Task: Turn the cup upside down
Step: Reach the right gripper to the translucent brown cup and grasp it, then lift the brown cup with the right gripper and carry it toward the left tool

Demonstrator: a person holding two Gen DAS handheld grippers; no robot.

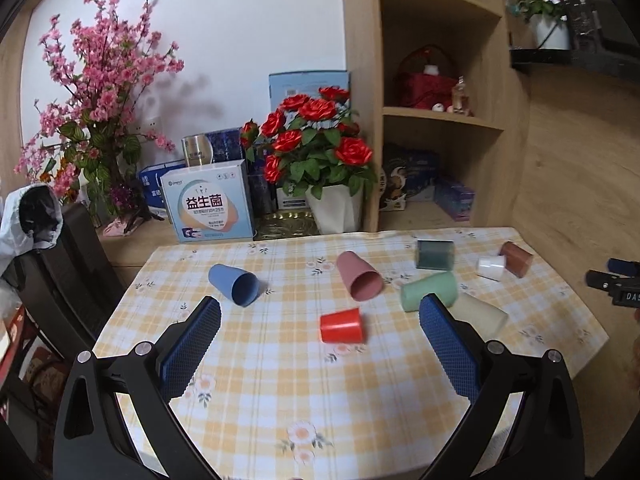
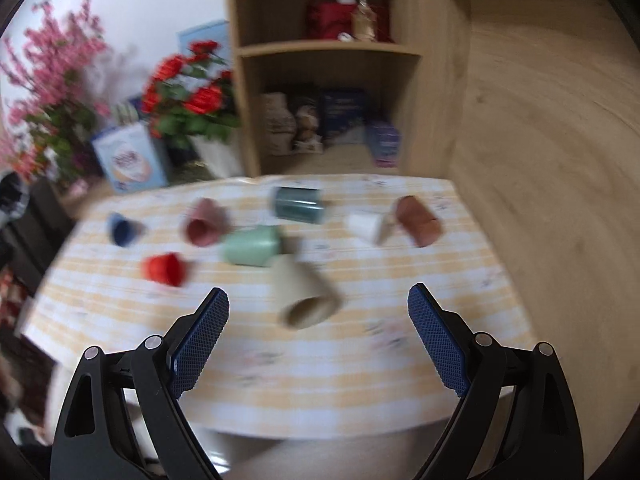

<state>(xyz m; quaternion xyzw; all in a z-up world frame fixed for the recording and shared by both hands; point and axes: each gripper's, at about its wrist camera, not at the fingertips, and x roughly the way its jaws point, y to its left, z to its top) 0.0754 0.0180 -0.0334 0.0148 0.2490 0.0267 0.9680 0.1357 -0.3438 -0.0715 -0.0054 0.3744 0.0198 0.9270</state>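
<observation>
Claws, left point(image 1: 320, 322) and right point(image 2: 319, 306), spread above smooth tapered cups point(image 1: 341, 325).

Even, soft indoor light filled both views. The left wrist picture was sharp; the right was smeared with motion blur. Fisheye bending darkened every corner around the shelf point(image 1: 440, 116).

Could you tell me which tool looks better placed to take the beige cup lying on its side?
Probably the right tool: it is open, and the beige cup lies almost centred ahead of it, mouth toward it. From the open left tool, that cup sits off to its right.
</observation>
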